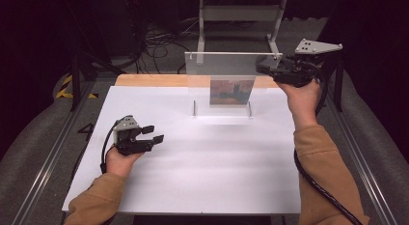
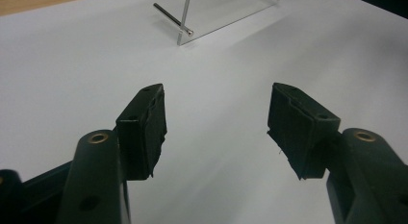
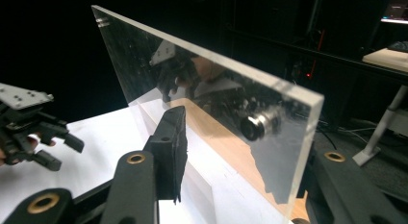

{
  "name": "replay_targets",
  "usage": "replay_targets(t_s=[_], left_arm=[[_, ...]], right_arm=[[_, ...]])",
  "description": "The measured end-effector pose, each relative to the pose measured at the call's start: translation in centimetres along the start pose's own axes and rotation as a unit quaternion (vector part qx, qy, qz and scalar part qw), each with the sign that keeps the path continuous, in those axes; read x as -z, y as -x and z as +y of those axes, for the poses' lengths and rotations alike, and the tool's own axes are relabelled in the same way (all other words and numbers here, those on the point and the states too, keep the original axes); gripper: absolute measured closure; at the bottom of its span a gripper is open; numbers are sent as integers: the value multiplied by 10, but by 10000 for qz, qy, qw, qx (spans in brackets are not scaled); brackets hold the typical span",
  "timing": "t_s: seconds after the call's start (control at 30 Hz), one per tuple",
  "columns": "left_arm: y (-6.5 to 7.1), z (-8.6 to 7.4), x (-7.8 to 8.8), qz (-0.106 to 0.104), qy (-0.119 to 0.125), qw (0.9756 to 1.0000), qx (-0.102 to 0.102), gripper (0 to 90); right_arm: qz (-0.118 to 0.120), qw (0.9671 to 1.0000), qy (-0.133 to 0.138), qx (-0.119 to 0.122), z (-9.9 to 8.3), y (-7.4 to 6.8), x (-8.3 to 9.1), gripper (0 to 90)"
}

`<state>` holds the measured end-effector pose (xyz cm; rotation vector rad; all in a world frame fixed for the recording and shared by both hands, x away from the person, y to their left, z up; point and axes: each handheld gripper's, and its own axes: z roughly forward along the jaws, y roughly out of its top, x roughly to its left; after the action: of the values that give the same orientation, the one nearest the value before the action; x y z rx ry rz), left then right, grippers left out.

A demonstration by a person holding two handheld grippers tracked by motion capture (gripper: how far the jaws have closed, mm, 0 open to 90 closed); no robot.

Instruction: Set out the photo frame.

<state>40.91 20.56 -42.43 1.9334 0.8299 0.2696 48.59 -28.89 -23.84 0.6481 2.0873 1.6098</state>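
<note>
Across the middle of the high view lay the white table [image 1: 193,162], a wooden strip [image 1: 144,80] along its far edge. At centre top stood a clear acrylic frame [image 1: 226,70], upright on metal pins [image 2: 172,18], a small picture [image 1: 231,92] low in its pane. Upper right, the right gripper [image 1: 264,66] reached to the pane's top corner; in the right gripper view the pane edge [image 3: 308,152] sat between its jaws, near jaw apart from the pane, far jaw hidden. Whether it clamped: cannot tell. Lower left, the left gripper [image 1: 153,133] was over bare table, jaws spread wide, holding nothing. A grey metal stand [image 1: 238,22] stood behind.
</note>
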Motion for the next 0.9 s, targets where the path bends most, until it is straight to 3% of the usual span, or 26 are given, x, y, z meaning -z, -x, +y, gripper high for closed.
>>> replay_targets(t_s=[0.1,0.13,0.37,0.9], left_arm=[[-1,0,-1,8,-3,10000,-90,383],[0,-1,-1,-40,-4,10000,-13,383],[-1,-1,-2,-57,-47,10000,-61,381],[0,-3,-6,-72,-122,9999,-56,379]], right_arm=[[-67,9999,-41,-66,-2,6,-5,520],[-79,9999,-43,-80,-3,8,-6,519],[-155,9995,-43,-286,-10,22,-15,516],[-357,9980,28,-514,-11,37,-30,497]])
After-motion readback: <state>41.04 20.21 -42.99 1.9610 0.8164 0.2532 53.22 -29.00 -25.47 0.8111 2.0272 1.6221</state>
